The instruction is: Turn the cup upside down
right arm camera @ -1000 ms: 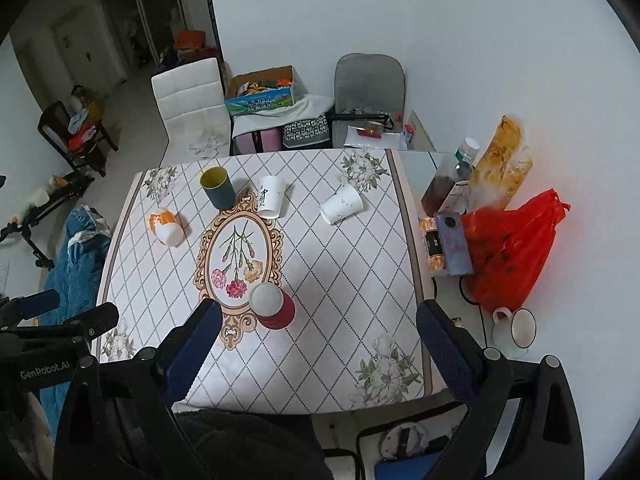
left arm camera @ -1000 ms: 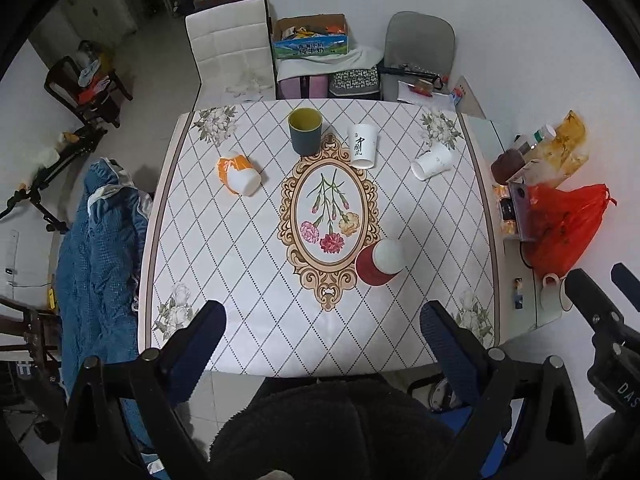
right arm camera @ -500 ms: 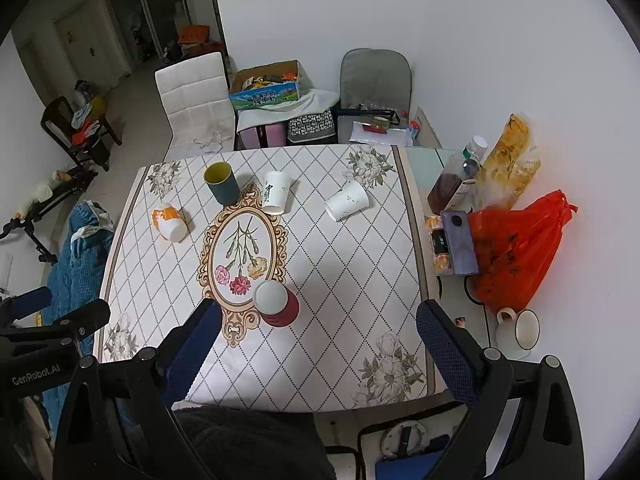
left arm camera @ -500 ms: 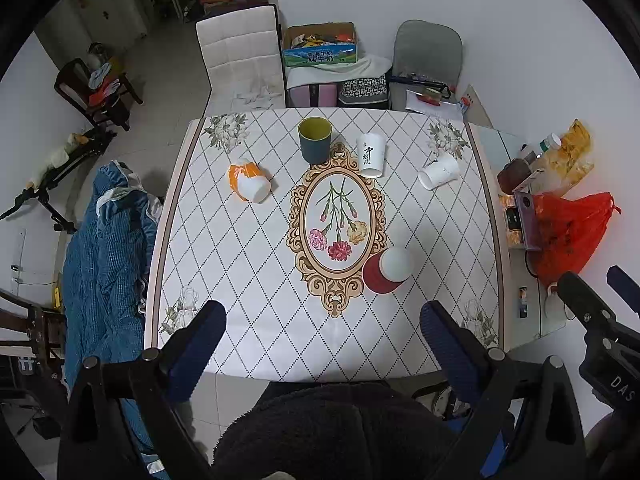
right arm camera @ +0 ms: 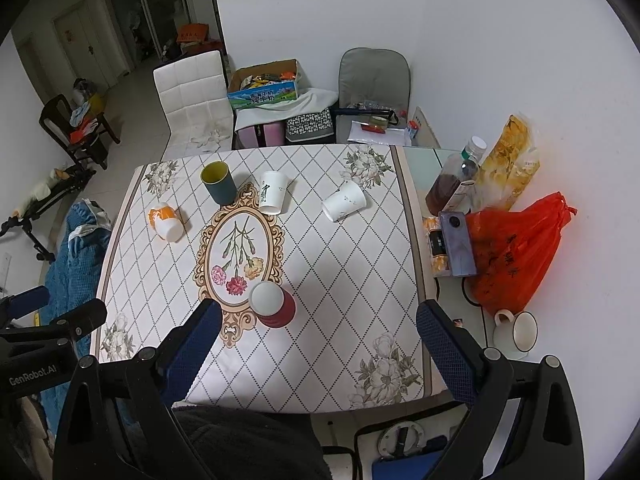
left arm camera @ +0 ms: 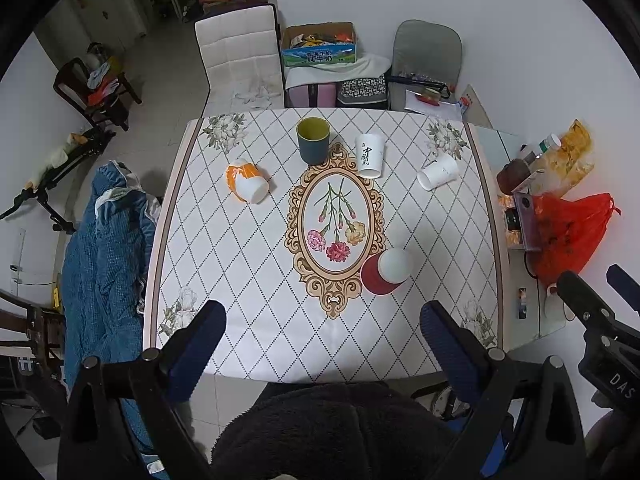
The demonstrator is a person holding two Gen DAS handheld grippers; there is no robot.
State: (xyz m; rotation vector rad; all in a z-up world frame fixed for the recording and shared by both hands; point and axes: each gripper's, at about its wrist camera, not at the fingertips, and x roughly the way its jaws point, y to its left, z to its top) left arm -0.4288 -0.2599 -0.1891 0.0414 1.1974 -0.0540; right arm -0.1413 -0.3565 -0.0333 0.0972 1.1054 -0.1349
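Note:
Several cups stand on a table with a diamond-pattern cloth point(left arm camera: 248, 264). A red cup point(left arm camera: 386, 271) point(right arm camera: 273, 305) stands upside down, white base up, near the front. A dark blue-green cup point(left arm camera: 313, 145) point(right arm camera: 218, 182) stands upright at the back. A white cup with black writing point(left arm camera: 370, 155) point(right arm camera: 272, 192) stands upside down beside it. A plain white cup point(left arm camera: 438, 172) point(right arm camera: 344, 206) and an orange-and-white cup point(left arm camera: 246, 182) point(right arm camera: 165, 223) lie on their sides. My left gripper point(left arm camera: 322, 344) and right gripper point(right arm camera: 318, 340) are open and empty, high above the table's front edge.
A red plastic bag point(right arm camera: 516, 248), bottles point(right arm camera: 452, 184), a phone point(right arm camera: 458, 244) and a white mug point(right arm camera: 516, 332) sit on a glass side table at the right. Chairs point(left arm camera: 240, 56) and a box point(left arm camera: 320, 46) stand behind the table. A blue garment point(left arm camera: 104, 256) hangs at the left.
Both grippers have drawn back and up from the table, so the table looks smaller and more of the room shows. No cup has moved.

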